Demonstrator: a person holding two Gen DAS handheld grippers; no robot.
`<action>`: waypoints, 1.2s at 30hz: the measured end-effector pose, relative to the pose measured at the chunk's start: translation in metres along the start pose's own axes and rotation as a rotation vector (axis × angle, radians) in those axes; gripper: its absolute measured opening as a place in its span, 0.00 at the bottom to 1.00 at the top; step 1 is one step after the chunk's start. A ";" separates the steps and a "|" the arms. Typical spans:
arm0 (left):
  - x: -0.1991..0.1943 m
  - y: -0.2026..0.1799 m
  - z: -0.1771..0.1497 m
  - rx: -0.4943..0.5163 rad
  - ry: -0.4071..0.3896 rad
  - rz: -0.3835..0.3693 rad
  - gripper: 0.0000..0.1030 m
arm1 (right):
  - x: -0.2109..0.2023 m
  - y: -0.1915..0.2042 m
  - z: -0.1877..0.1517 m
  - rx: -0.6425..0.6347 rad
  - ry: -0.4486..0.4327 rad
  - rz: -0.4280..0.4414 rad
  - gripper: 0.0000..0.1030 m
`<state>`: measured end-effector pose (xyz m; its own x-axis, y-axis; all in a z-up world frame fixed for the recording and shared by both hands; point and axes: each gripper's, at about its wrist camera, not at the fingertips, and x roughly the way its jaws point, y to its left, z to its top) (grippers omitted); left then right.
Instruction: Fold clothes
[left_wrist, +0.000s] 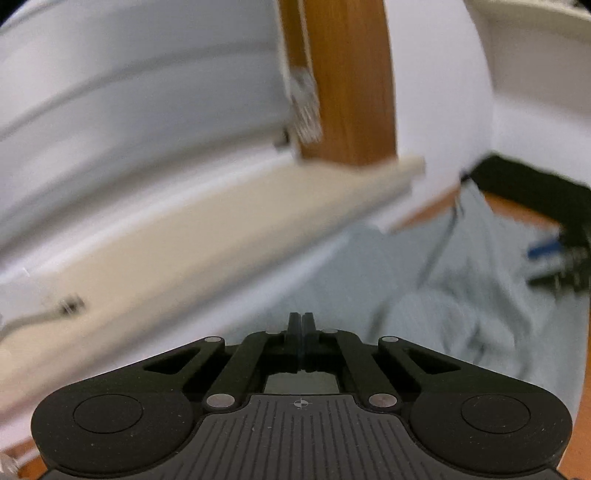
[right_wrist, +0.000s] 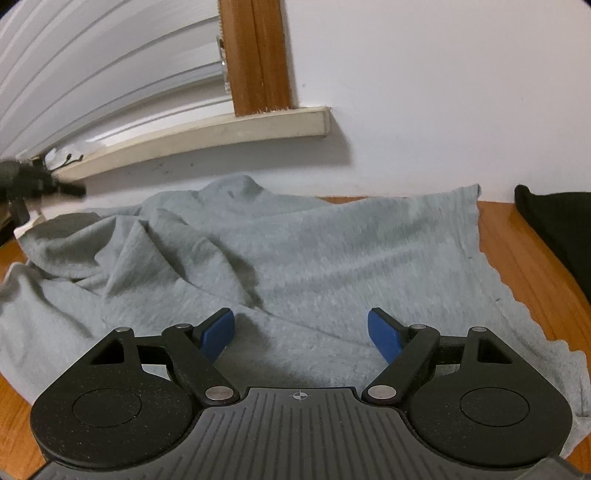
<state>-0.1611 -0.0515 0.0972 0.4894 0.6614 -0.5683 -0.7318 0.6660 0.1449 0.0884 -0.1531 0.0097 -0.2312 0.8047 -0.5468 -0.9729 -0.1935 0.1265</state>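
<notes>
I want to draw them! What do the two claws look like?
Both are black with round knobs, silver rivets and a ribbed base with a small crosshair. The right claw has bright blue fingertips; the left claw has plain black ones.

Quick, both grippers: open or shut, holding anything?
Left gripper: shut, nothing between its fingers.
Right gripper: open, empty, over the grey garment.

The black two-finger left gripper (left_wrist: 302, 319) at six o'clock has its jaws pressed together, empty; the rumpled grey cotton garment (left_wrist: 461, 280) lies toward four o'clock.
</notes>
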 end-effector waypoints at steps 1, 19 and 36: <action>-0.005 0.003 0.007 -0.006 -0.019 0.008 0.00 | 0.000 0.000 0.000 -0.002 0.002 -0.001 0.76; 0.021 0.032 -0.035 -0.142 0.130 -0.067 0.12 | 0.001 -0.004 -0.002 0.040 0.012 -0.008 0.77; -0.091 0.030 -0.115 -0.024 -0.133 0.222 0.14 | 0.000 -0.007 -0.002 0.056 0.010 -0.007 0.77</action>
<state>-0.2819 -0.1318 0.0600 0.3723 0.8311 -0.4131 -0.8386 0.4920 0.2340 0.0954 -0.1532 0.0074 -0.2247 0.8002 -0.5560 -0.9732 -0.1559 0.1690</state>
